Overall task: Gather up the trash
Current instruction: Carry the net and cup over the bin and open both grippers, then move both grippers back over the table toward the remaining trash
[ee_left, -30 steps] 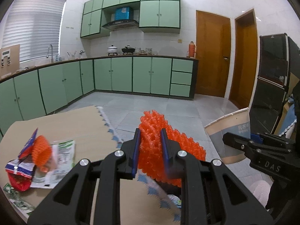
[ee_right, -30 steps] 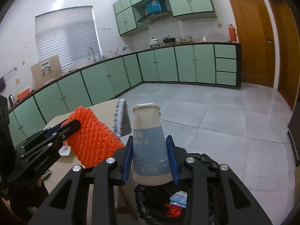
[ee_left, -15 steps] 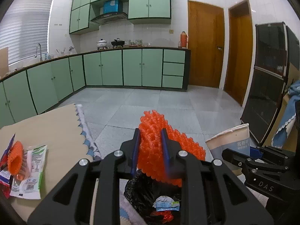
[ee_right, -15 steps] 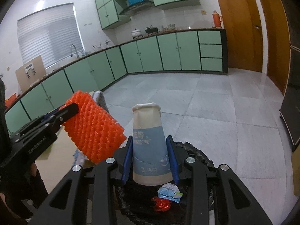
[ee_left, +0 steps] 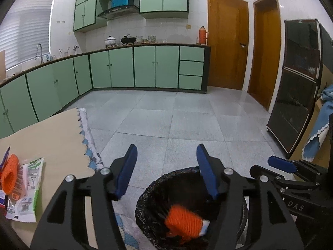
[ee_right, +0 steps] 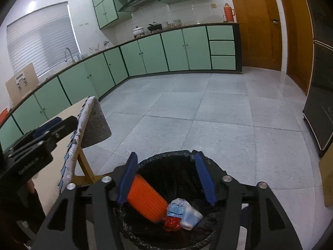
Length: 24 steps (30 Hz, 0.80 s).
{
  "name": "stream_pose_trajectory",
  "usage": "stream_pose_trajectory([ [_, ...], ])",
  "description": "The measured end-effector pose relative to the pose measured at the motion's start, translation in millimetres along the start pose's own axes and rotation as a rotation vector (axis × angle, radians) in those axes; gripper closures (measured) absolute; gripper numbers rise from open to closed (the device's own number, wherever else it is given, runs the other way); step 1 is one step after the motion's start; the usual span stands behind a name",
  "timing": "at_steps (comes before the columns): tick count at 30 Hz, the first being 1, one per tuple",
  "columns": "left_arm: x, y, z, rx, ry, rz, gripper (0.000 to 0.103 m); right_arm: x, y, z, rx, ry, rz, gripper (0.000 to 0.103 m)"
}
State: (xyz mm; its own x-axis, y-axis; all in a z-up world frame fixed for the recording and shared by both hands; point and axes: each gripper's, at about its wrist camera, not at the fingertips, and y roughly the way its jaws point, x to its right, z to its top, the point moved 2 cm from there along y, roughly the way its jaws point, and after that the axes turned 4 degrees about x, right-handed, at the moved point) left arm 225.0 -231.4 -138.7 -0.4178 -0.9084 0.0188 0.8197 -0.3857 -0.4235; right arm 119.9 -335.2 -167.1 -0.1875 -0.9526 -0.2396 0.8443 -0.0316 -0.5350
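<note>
A bin with a black liner stands on the floor beside the table. The orange foam net lies inside it, with a paper cup and red and blue scraps beside it. My left gripper is open and empty above the bin. My right gripper is open and empty over the bin too; it shows at the right in the left wrist view. More trash stays on the table: another orange net and a green-white wrapper.
The table with a scalloped cloth edge is on the left; its corner hangs near the bin. Grey tiled floor stretches to green cabinets. A black cabinet and wooden doors are on the right.
Both grippers opened. The orange net dropped from the left gripper and the paper cup from the right gripper into the bin. Both grippers moved right, over the bin.
</note>
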Motion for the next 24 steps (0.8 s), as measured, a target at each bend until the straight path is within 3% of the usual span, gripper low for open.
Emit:
stream_pose_trajectory([
  [4, -11, -16, 6, 0.027, -0.032, 0.017, 0.030, -6, -13, 7, 0.043, -0.006, -0.021, 0.018],
  [10, -49, -60, 10, 0.087, -0.058, 0.082, 0.019, -31, -30, 17, 0.085, -0.015, 0.014, 0.007],
  [19, -129, -135, -6, 0.103, -0.115, 0.266, 0.017, -120, -41, 17, 0.098, -0.099, 0.175, 0.006],
  [24, -179, -179, -25, 0.096, -0.158, 0.418, 0.017, -177, -37, 1, 0.086, -0.178, 0.291, 0.006],
])
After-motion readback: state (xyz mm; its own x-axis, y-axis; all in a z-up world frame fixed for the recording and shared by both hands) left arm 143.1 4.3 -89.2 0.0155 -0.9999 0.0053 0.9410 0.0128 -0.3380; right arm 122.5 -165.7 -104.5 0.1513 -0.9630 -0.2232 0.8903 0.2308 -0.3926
